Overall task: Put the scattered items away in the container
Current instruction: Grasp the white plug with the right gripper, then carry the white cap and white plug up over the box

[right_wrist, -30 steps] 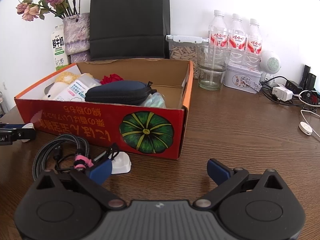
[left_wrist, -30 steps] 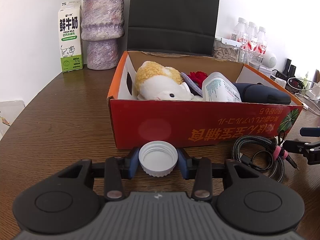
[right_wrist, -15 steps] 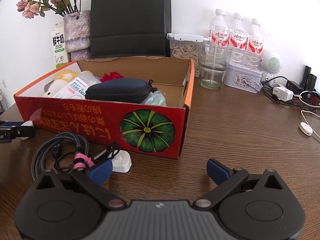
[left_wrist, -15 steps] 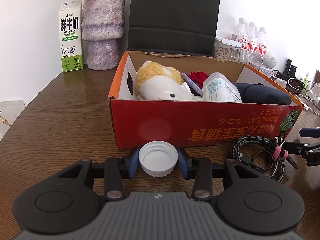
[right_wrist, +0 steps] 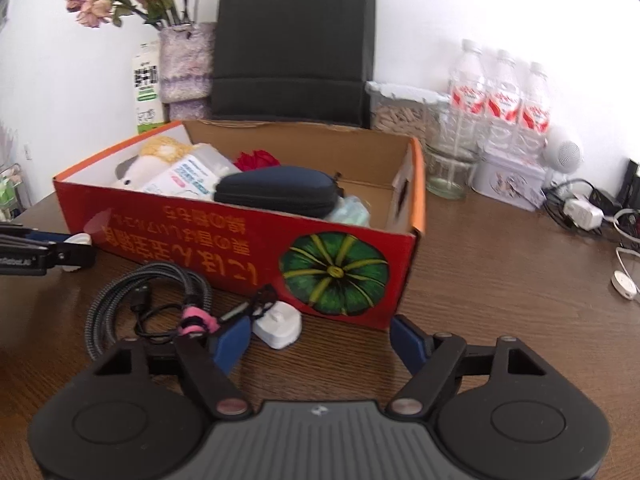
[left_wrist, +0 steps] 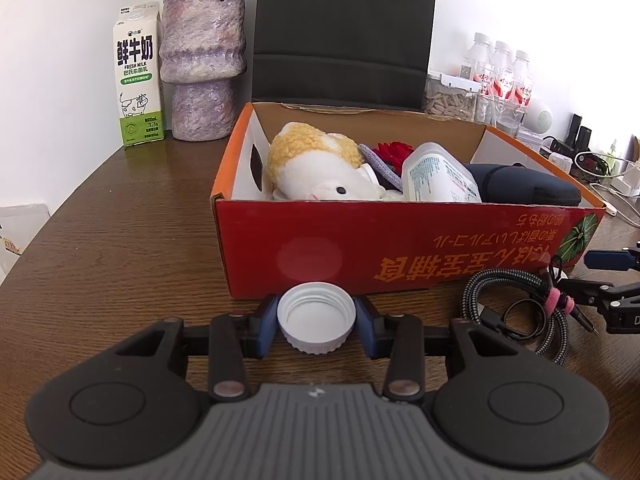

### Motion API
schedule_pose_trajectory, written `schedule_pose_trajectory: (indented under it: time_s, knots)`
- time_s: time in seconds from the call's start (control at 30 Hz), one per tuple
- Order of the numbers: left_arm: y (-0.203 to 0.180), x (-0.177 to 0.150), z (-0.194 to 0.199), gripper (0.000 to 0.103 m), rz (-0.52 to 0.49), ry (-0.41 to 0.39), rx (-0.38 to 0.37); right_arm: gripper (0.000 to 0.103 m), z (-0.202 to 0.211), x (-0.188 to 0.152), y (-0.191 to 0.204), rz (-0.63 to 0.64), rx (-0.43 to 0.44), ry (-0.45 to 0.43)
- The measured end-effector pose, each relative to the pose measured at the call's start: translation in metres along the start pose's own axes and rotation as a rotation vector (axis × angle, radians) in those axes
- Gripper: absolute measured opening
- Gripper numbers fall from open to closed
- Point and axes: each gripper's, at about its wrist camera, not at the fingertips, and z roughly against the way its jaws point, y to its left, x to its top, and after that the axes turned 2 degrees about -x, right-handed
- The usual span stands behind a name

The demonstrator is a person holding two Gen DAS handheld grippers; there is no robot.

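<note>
My left gripper [left_wrist: 317, 322] is shut on a white bottle cap [left_wrist: 317, 317], held just in front of the red cardboard box [left_wrist: 400, 254]. The box holds a plush toy [left_wrist: 320, 168], a white bottle [left_wrist: 436, 178], a red flower and a dark zip case [right_wrist: 276, 192]. A coiled braided cable [right_wrist: 148, 300] with a pink tie and a white plug [right_wrist: 278, 326] lie on the table before the box. My right gripper [right_wrist: 324, 344] is open, its left finger beside the plug and cable. The cable also shows in the left wrist view [left_wrist: 520, 312].
A milk carton [left_wrist: 138, 88], a purple vase [left_wrist: 202, 64] and a black bag [left_wrist: 344, 32] stand behind the box. Water bottles [right_wrist: 500, 96], a glass jar [right_wrist: 448, 176], a white tin [right_wrist: 510, 184] and chargers with cords [right_wrist: 580, 212] crowd the right side.
The right gripper has moved forward and risen a little toward the plug and the box corner. The left gripper still holds the cap and has barely moved.
</note>
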Motion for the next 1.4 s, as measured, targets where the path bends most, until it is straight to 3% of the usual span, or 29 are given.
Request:
schedule_pose_trajectory:
  time_s: [0.13,0.23,0.53,0.9,1.07,1.23,1.4]
  knots:
    - [0.0,0.0,0.0,0.041,0.0,0.0,-0.001,0.048,-0.003,0.004,0.007,0.007,0.018,0.007]
    - [0.0,0.0,0.0,0.041,0.0,0.001,-0.001,0.024,-0.001,0.003,0.01,0.026,0.048,0.002]
    - [0.0,-0.001,0.002,0.041,0.009,-0.008,-0.014,0.024,0.009,0.002,0.016,0.046,0.049,-0.024]
    - [-0.009,0.004,0.062,0.041,0.027,-0.166,-0.029,0.024,0.07,0.011,0.003,-0.054,0.032,-0.199]
    - [-0.021,0.028,0.082,0.041,0.037,-0.26,-0.039,0.024,0.086,0.042,0.007,-0.018,0.052,-0.299]
    - [-0.033,0.065,0.076,0.041,0.053,-0.35,-0.047,0.024,0.085,0.073,0.012,-0.005,0.089,-0.395]
    - [-0.034,0.082,0.047,0.041,0.084,-0.362,-0.035,0.024,0.054,0.089,0.007,-0.034,0.099,-0.391]
